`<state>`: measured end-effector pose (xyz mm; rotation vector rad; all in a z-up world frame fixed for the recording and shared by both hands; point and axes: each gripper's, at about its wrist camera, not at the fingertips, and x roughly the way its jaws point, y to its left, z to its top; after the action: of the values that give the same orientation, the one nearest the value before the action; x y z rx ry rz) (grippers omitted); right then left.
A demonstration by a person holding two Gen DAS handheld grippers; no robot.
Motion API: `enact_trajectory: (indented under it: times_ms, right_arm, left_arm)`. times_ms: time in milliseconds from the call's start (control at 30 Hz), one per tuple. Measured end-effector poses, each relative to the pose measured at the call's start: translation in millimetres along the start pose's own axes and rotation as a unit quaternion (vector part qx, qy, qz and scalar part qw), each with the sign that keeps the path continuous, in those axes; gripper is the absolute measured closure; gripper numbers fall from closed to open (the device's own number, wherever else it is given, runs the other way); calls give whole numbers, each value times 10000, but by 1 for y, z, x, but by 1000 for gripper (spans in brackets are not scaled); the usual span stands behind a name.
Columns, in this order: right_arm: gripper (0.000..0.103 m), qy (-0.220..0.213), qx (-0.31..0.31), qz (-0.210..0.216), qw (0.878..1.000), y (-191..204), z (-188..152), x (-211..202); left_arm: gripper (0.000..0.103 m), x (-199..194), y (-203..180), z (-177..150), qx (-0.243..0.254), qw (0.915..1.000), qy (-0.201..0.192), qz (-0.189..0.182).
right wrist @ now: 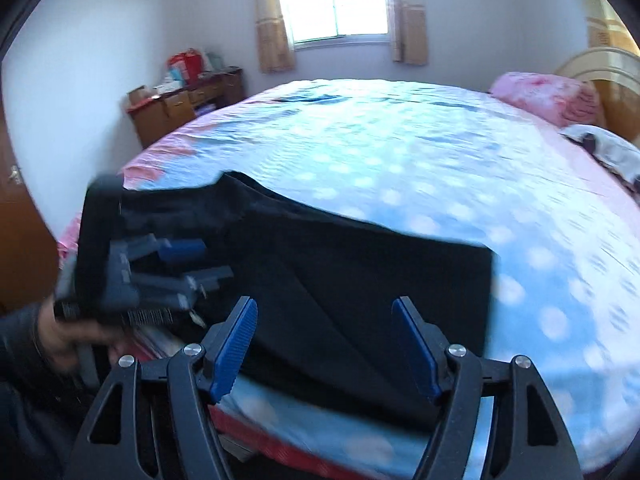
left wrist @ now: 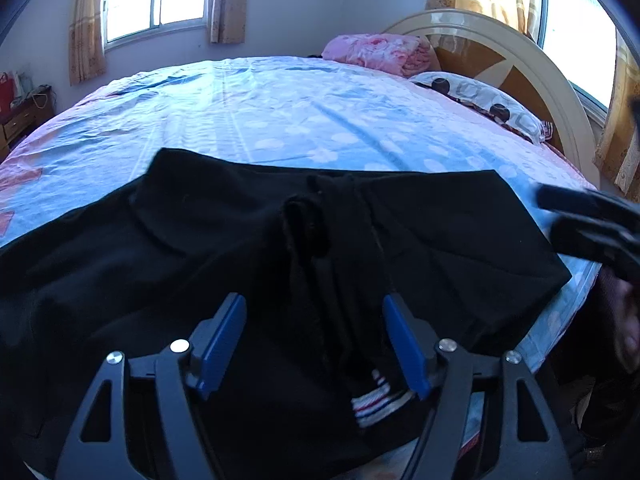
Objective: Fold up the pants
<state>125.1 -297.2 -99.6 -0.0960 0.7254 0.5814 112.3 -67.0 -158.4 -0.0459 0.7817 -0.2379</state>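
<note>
Blue-padded left gripper (left wrist: 314, 312) gapes empty over black pants (left wrist: 240, 248) on the bed (left wrist: 280, 112).
Left wrist view: pants lie spread near the bed's front edge, striped tag (left wrist: 374, 404) between the fingers. Right wrist view: right gripper (right wrist: 324, 320) likewise wide apart, holding nothing, above the pants' corner; the left gripper appears blurred at left.

A blue flowered sheet (left wrist: 280, 120) is covering the bed. A pink quilt (left wrist: 376, 53) is lying folded at one o'clock, a patterned pillow (left wrist: 476, 100) sitting beside it. A cluttered desk (right wrist: 184, 100) is standing at ten o'clock.
</note>
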Motion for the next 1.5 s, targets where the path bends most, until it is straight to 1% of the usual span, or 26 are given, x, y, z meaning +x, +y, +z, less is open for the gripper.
enact_trajectory:
  times_ms: [67,167,233,267,300,333,367,433,467,533,567,633,733,867,933,967,1000,1033,1100,1133,1233,1300,1367,1433,1467,1500]
  right_arm:
    - [32,148,-47,238,9996,9,15,30]
    - [32,390,-28,282,9988,16,23,68]
    - [32,604,71,294,9977,17,20,88]
    - [32,870,116,253,9958,16,16,103]
    - [31,880,-6,153,9960,19,11,109]
    - [29,792,-202,75,9966,24,8,108]
    - [22,811,-384,37,9960,30,7,110]
    - [20,877,-652,-122,9939,39,6,112]
    - [20,897,-615,-117,9940,40,7,110]
    - [20,828,-295,83,9961,34,10,101]
    - [20,732,-121,170,9971,31,11,97]
    - [20,452,38,99,9989,30,14,82]
    - [20,144,-168,249,9994,45,17,71]
    - [20,350,-562,438,9968,72,16,81]
    - [20,441,-766,541,9946,88,18,91]
    - [20,503,-811,589,9937,93,20,97]
    - [20,551,-813,681,9928,97,24,104]
    - [20,563,-789,767,9923,101,30,109]
    - [20,534,-715,947,9915,107,43,117]
    - [20,523,-664,1077,9906,111,51,122]
    - [20,474,-407,1580,9855,120,79,140]
    - [20,620,-190,1816,9812,127,94,161]
    - [20,872,37,1651,9824,129,104,189]
    - [20,1193,270,1232,9848,122,107,217]
    - [20,1191,421,1114,9857,116,108,223]
    - [20,1140,545,1160,9852,110,109,224]
  left_arm:
    - [27,-7,7,0,-68,9999,-42,74]
    - [19,-18,21,-2,-167,9994,-135,275]
    - [14,-19,33,-5,-223,9987,-141,447]
    - [13,-18,37,-7,-262,9985,-118,471]
    - [13,-16,43,-9,-347,9982,-85,484]
    - [13,-13,49,-12,-441,9980,-58,444]
    - [13,-13,51,-14,-480,9980,-56,409]
    - [13,-19,53,-13,-448,9981,-142,395]
    - [13,-24,55,-12,-413,9981,-206,397]
    - [13,-36,62,-10,-372,9976,-317,489]
    - [13,-41,70,-10,-383,9970,-347,576]
    - [13,-52,92,-10,-476,9947,-380,831]
    - [13,-68,131,-16,-598,9897,-349,1254]
    - [13,-86,176,-31,-741,9809,-321,1769]
    - [13,-85,205,-42,-912,9746,-70,2046]
    - [12,-82,214,-45,-954,9731,19,2096]
    - [11,-81,221,-49,-1013,9729,54,2077]
    - [9,-79,226,-51,-1037,9753,6,1951]
    - [1,-73,224,-50,-926,9761,0,1967]
    - [0,-70,221,-48,-858,9767,-23,1969]
    - [0,-61,222,-46,-763,9758,-102,2047]
    - [0,-62,224,-43,-812,9764,-164,1994]
    - [0,-64,226,-41,-784,9776,-197,1945]
    - [0,-67,226,-39,-746,9793,-194,1873]
    - [0,-71,226,-39,-755,9797,-210,1846]
    - [1,-78,227,-38,-775,9799,-265,1819]
